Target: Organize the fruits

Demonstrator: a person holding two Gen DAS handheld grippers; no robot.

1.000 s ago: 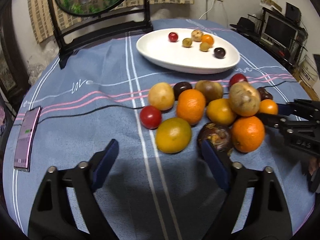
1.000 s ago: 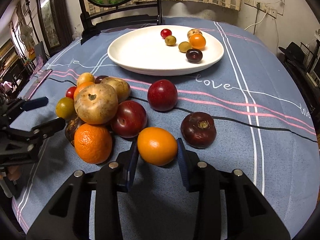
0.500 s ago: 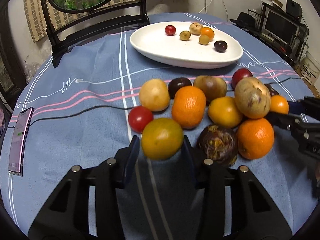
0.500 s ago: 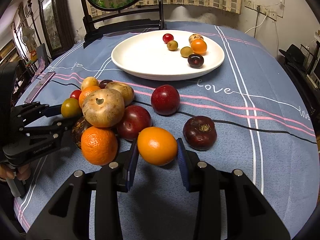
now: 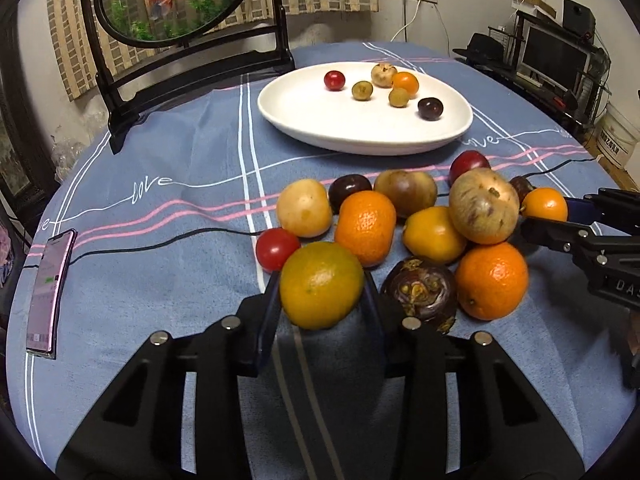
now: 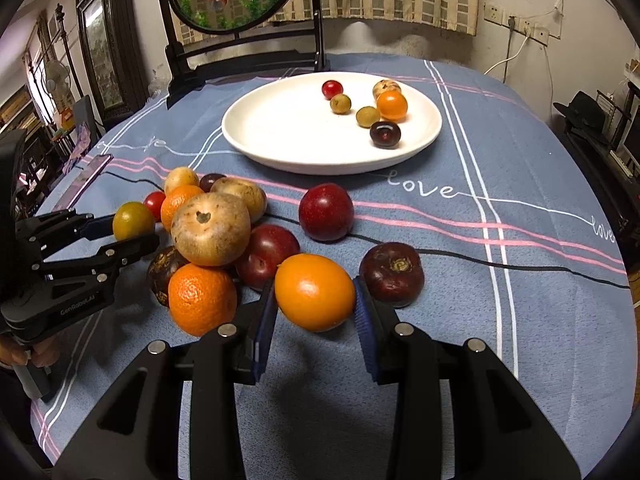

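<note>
My left gripper (image 5: 321, 296) is shut on a yellow-green citrus fruit (image 5: 320, 284) and holds it just above the cloth, in front of the fruit pile (image 5: 400, 224). My right gripper (image 6: 315, 304) is shut on a smooth orange fruit (image 6: 315, 291) at the pile's right edge; it also shows in the left wrist view (image 5: 545, 205). A white oval plate (image 5: 320, 124) at the far side holds several small fruits (image 5: 396, 88). The left gripper also shows in the right wrist view (image 6: 132, 228) at the left.
A blue striped cloth (image 5: 180, 152) covers the round table. A phone (image 5: 50, 292) lies at the left edge with a black cable (image 5: 160, 242) running across. A framed round screen (image 5: 176, 4) stands at the back. A red plum (image 6: 326, 212) and a dark fruit (image 6: 392, 274) lie apart from the pile.
My left gripper moved forward, closed on the yellow-green fruit and lifted it slightly. My right gripper stays shut on the orange fruit and has risen a little.
</note>
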